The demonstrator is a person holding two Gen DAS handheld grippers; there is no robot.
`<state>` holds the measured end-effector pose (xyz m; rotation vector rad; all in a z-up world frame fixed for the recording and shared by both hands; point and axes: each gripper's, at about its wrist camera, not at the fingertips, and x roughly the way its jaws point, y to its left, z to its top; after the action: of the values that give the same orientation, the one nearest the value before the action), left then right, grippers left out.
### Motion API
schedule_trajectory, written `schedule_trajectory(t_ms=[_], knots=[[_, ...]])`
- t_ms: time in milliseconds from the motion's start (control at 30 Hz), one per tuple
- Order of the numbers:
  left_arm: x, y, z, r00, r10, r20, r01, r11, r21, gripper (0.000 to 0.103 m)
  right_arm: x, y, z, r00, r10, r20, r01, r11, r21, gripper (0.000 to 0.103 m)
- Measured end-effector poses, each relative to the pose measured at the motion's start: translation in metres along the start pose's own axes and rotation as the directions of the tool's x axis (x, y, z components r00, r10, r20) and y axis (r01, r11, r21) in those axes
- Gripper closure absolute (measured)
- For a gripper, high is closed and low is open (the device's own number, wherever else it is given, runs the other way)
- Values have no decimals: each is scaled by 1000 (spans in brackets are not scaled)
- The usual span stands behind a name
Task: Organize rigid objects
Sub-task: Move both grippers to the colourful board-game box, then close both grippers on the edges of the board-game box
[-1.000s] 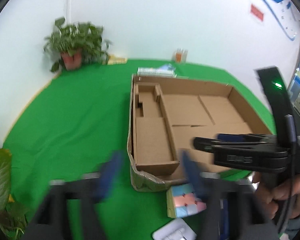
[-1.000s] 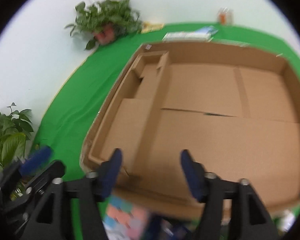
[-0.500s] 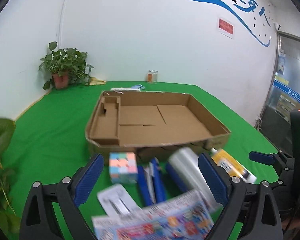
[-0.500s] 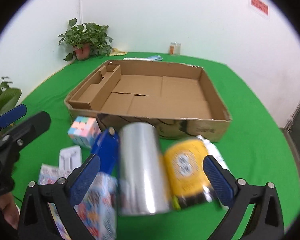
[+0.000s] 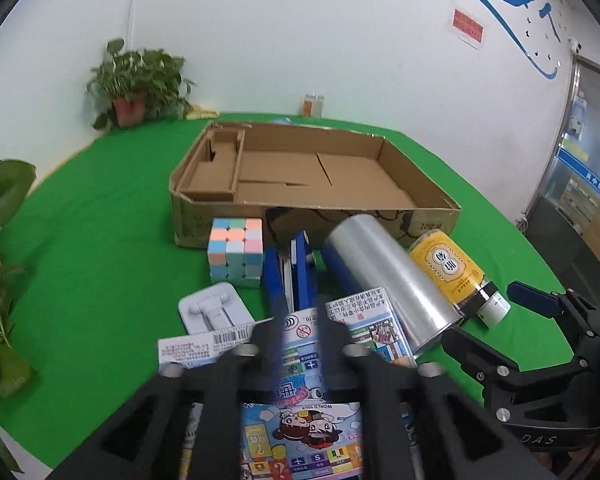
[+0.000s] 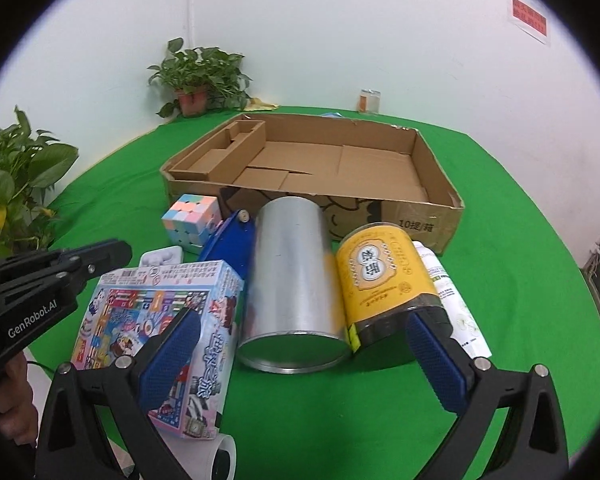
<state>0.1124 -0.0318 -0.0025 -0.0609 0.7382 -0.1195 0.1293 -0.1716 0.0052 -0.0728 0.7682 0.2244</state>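
**A:** Cardboard tray (image 6: 416, 148) is bare inside. Everything to sort sits on the green desk (image 6: 512, 216) just in front of it: silver can (image 6: 290, 276) on its side, yellow jar (image 6: 384, 276) touching it, white bottle (image 6: 452, 300) beyond, pastel cube (image 5: 236, 250), board-game box (image 6: 156, 320).

**B:** Step?

**A:** Picking the first item, I'd say. Right hand-held gripper (image 6: 300, 356) is spread wide, closing slightly, hovering over the can's near rim and the jar. Nothing pinched.

**B:** Left?

**A:** Left hand-held gripper (image 5: 300, 332) is closing, blurred, above the game box. Jaws apart, nothing gripped as far as I can see.

**B:** Next move?

**A:** Commit to one target. Can is round and slick, could roll; right side needs to drop lower and straddle it squarely before squeezing.
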Motion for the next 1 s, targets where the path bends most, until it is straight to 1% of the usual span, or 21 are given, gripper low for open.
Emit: schedule_trajectory(t_ms=[33,67,100,133,167,233,300,333,433,500,600,633,767,833,900,933,967,1000], knots=[[-2,-2,-2,999,31,12,-31,1000,6,10,0,1,-1,1000,8,1,-8,1000,-6,16],[-6,-1,-2,998,40,50,-40,999,3,3,2,2,-2,1000,18,-1,-18,1000,-6,16],[-10,0,0,997,39,69,-39,999,6,0,3,1,-2,999,51,-1,-51,999,-2,16],[-10,1,1,997,28,70,-29,999,18,1,3,1,-3,996,89,6,-89,996,3,14],[-6,2,2,999,15,50,-16,999,30,1,2,1,-4,994,109,12,-109,994,4,13],[-1,8,3,1000,19,19,-19,1000,14,1,2,1,-7,987,161,16,-161,987,-4,0],[7,21,1,1000,-5,-21,4,1000,-26,1,-1,4,-12,975,220,13,-219,975,-21,0],[13,30,-1,999,-28,-45,26,998,-53,1,-1,7,-14,971,240,7,-240,970,-28,0],[22,49,-8,992,-80,-95,71,993,-96,1,-1,18,-20,952,306,-32,-307,950,-56,0],[25,59,-13,988,-92,-127,78,991,-112,1,4,27,-23,933,352,-78,-357,933,-54,0],[33,70,-20,982,-99,-164,78,989,-129,1,11,37,-24,911,392,-129,-400,916,-39,0],[33,76,-24,978,-111,-176,86,986,-142,1,14,42,-25,905,398,-147,-408,912,-37,0],[46,93,-38,964,-143,-226,96,974,-206,1,27,53,-27,902,383,-201,-396,918,-31,0],[50,101,-44,954,-168,-250,108,965,-238,2,33,54,-28,904,365,-222,-382,924,-38,2],[62,112,-53,933,-209,-292,121,949,-293,3,37,57,-29,907,349,-236,-370,928,-47,4],[65,115,-56,926,-227,-301,130,941,-311,3,39,58,-28,907,345,-242,-366,930,-47,4],[69,122,-59,915,-277,-294,162,918,-362,3,41,60,-28,908,338,-249,-359,932,-46,4],[70,125,-61,908,-296,-298,172,909,-379,4,43,61,-28,907,335,-256,-357,933,-45,5]])
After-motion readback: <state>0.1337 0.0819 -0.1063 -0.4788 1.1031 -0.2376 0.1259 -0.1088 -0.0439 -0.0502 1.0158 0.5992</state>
